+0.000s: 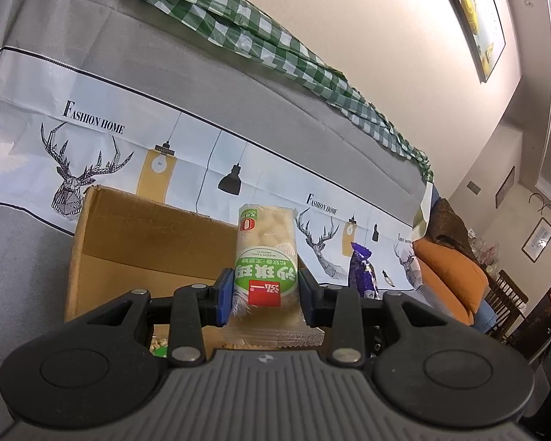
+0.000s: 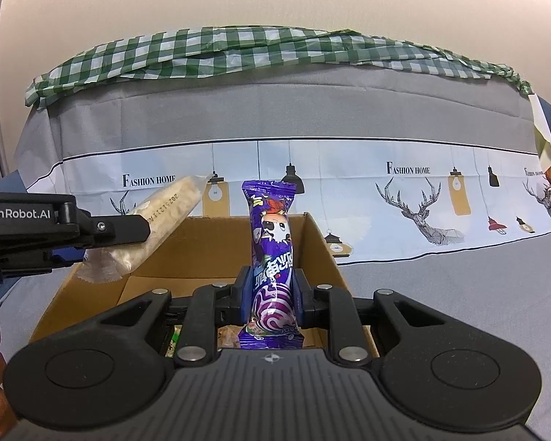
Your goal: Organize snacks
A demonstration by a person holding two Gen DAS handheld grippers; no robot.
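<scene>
My left claw (image 1: 265, 296) pinches the green snack bar (image 1: 266, 257); my right claw (image 2: 272, 297) clamps the purple snack bar (image 2: 273, 257), both above the cardboard box (image 2: 317, 242). Crowded together, releasing could bump bars outside.

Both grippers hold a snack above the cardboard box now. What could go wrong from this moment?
1. The left gripper grips the green-label snack low on its length, so the long free end may swing or slip.
2. The right gripper holds the purple snack over the cardboard box, close to the left one; they might collide.
3. Released tilted, a packet may catch on the box wall and fall outside.
</scene>
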